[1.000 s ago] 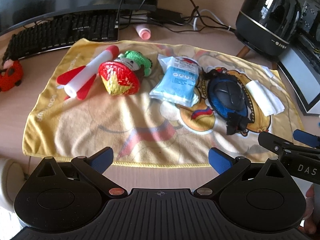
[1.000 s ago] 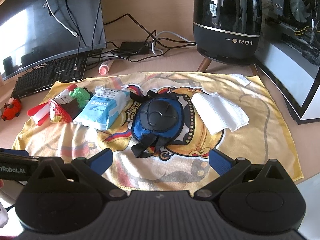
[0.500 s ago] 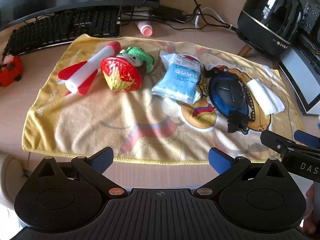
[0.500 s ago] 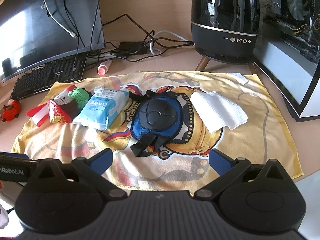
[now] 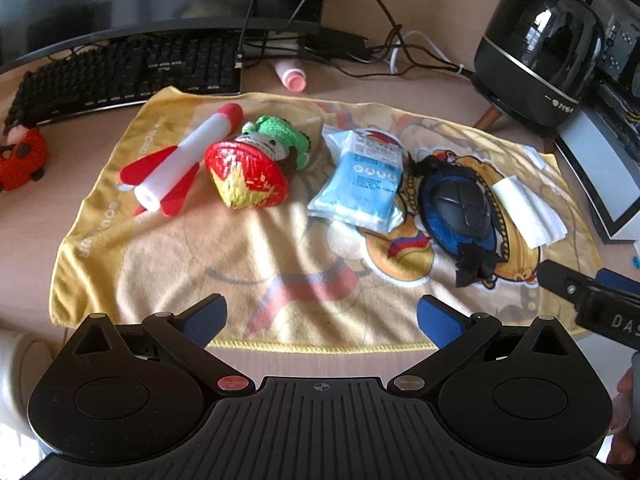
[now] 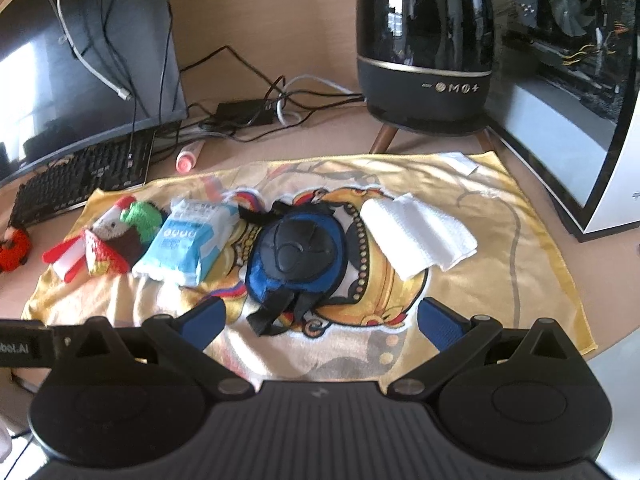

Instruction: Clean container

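Observation:
A yellow printed towel (image 5: 168, 264) (image 6: 500, 288) covers the desk. On it lie a red-and-yellow woven container (image 5: 244, 178) (image 6: 102, 258) on its side with a knitted doll (image 5: 276, 140) in it, a blue wipes pack (image 5: 360, 178) (image 6: 188, 240), a blue-black pad with straps (image 5: 460, 208) (image 6: 294, 250) and a folded white cloth (image 5: 528, 212) (image 6: 416, 236). My left gripper (image 5: 320, 314) hangs open over the towel's near edge, holding nothing. My right gripper (image 6: 320, 314) is open too, just short of the pad.
A red-and-white toy rocket (image 5: 180, 164) lies at the towel's left. Behind the towel are a keyboard (image 5: 128, 68), monitor, cables, a pink-capped tube (image 5: 292, 78) and a black domed appliance (image 6: 424, 44). A computer case (image 6: 580, 92) stands at the right. A red toy (image 5: 20, 160) sits far left.
Both views have shifted a little, so the towel sits slightly lower in frame. The items on the towel have not moved and both grippers stay open.

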A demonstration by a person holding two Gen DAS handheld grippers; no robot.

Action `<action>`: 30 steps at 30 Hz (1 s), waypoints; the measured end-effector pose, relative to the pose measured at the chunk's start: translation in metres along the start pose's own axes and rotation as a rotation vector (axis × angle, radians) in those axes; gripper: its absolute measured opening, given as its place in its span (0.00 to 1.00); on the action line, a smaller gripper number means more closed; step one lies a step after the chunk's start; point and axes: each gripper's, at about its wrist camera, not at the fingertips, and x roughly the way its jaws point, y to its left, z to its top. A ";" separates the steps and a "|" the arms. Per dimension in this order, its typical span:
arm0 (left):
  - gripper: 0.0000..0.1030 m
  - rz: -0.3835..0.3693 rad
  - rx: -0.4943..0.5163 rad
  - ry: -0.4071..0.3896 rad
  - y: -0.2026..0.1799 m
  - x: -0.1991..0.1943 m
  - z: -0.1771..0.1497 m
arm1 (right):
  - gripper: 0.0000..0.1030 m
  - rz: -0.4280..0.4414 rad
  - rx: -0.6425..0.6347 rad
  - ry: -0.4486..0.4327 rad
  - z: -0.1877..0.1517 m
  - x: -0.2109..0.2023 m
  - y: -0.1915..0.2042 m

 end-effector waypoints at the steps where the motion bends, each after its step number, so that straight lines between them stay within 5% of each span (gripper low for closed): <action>1: 1.00 0.000 -0.001 0.000 0.000 0.000 0.001 | 1.00 -0.001 0.004 -0.003 0.003 -0.001 -0.002; 23: 1.00 -0.078 0.016 0.012 0.029 0.004 -0.006 | 0.99 -0.026 0.001 -0.007 0.001 -0.001 0.000; 30: 1.00 -0.189 0.016 0.002 0.009 0.015 -0.010 | 0.79 -0.065 -0.055 -0.018 0.007 0.006 -0.012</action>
